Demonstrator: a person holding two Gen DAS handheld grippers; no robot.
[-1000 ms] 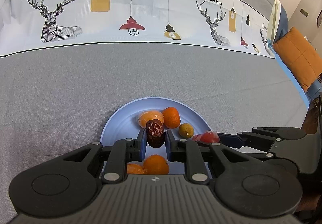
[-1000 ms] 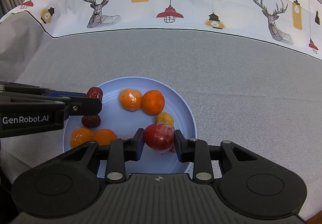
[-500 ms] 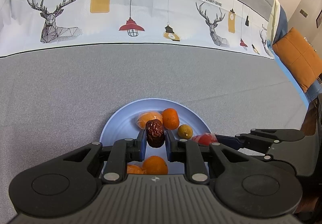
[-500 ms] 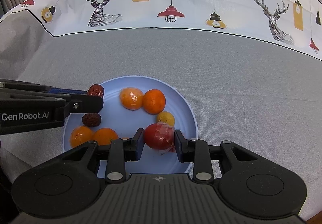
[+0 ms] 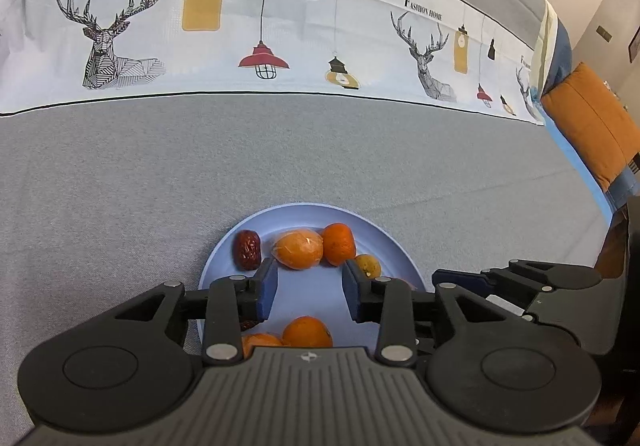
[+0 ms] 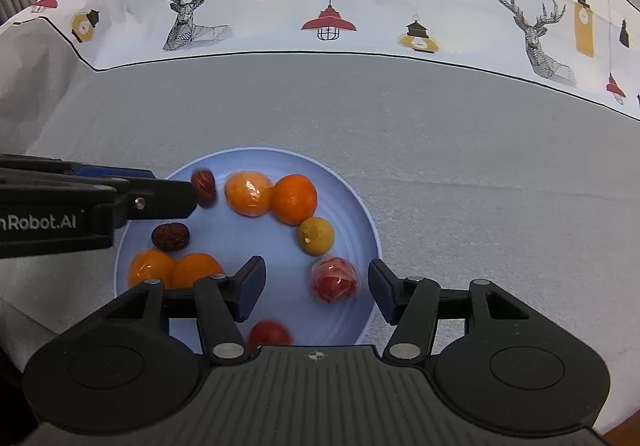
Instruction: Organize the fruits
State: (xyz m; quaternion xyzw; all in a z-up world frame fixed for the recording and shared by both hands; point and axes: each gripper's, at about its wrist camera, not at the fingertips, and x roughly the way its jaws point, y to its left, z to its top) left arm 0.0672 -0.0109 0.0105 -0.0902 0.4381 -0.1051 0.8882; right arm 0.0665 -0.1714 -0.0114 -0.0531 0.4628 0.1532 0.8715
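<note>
On the blue plate, a dried red date lies just left of and beyond the left gripper, whose jaws have just been opening and hold nothing. Wrapped orange, tangerine and a small yellow-green fruit curve rightward. Between the right gripper jaws, just opened, a wrapped red fruit lies free, nearer the right finger. Grey tablecloth spreads clear beyond the rim.

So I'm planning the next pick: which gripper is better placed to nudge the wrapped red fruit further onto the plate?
Probably the right gripper: its jaws have just opened, and the wrapped red fruit lies loose between them near the plate rim. The left gripper hangs over the opposite side.
</note>
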